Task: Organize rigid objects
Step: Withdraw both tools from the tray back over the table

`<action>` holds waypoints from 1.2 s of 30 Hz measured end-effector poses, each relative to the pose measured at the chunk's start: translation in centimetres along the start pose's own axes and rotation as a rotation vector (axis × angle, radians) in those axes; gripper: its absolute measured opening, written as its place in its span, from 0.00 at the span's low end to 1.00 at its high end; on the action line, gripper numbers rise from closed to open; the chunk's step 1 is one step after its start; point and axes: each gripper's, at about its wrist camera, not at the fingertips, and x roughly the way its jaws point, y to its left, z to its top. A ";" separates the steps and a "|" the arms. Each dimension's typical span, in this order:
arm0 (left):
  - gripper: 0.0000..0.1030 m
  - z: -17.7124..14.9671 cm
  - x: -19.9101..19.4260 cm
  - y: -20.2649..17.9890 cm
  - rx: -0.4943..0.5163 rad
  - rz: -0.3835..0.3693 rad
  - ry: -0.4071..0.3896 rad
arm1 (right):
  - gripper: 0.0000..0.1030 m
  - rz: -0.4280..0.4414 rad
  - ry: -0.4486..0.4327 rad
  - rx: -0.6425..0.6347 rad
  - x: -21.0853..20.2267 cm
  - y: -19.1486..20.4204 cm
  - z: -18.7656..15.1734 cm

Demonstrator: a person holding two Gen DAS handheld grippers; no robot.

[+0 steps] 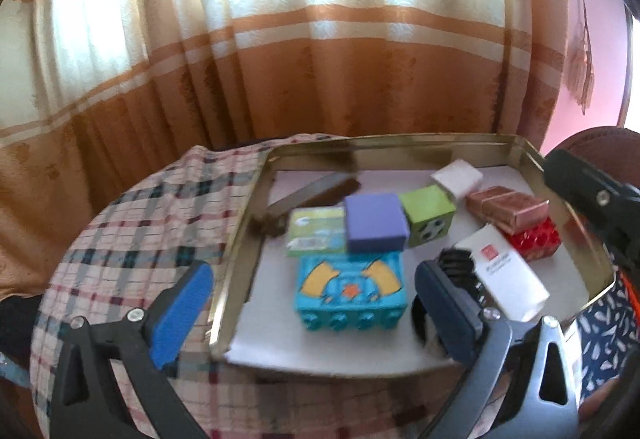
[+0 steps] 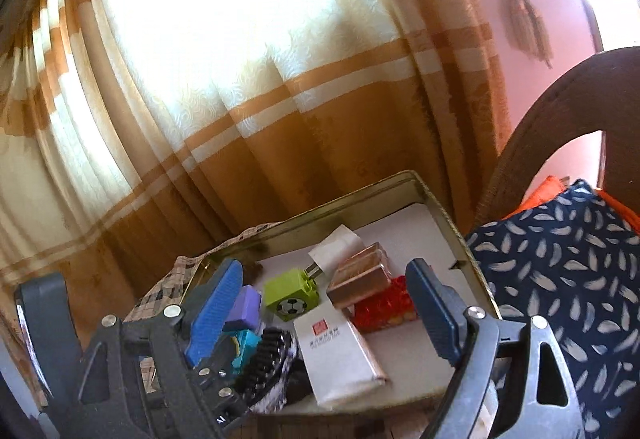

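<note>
A gold-rimmed metal tray [image 1: 248,239] lined in white is seen on a surface covered by a pink, white and dark checked cloth [image 1: 140,223]. Inside, a purple cardboard box [image 1: 374,221], a lime-green block printed with a football [image 1: 428,215], a teal block with yellow-orange shapes [image 1: 352,291] and a translucent red studded brick [image 1: 534,241] are shown. Orange and cream bands are carried by the curtain [image 1: 280,51].

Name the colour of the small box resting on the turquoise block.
Purple box; clearest in the left wrist view.
</note>
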 end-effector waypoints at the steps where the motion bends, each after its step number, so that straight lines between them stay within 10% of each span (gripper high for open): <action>1: 0.99 -0.2 -0.2 0.2 -0.001 0.009 -0.003 | 0.83 -0.007 -0.013 -0.011 -0.6 0.3 -0.4; 25: 0.99 -4.7 -4.2 4.8 -0.113 0.085 -0.086 | 0.99 -0.132 -0.308 -0.188 -9.3 4.5 -5.7; 36: 0.99 -5.6 -6.2 6.1 -0.161 0.076 -0.140 | 1.00 -0.196 -0.252 -0.250 -8.6 5.5 -6.2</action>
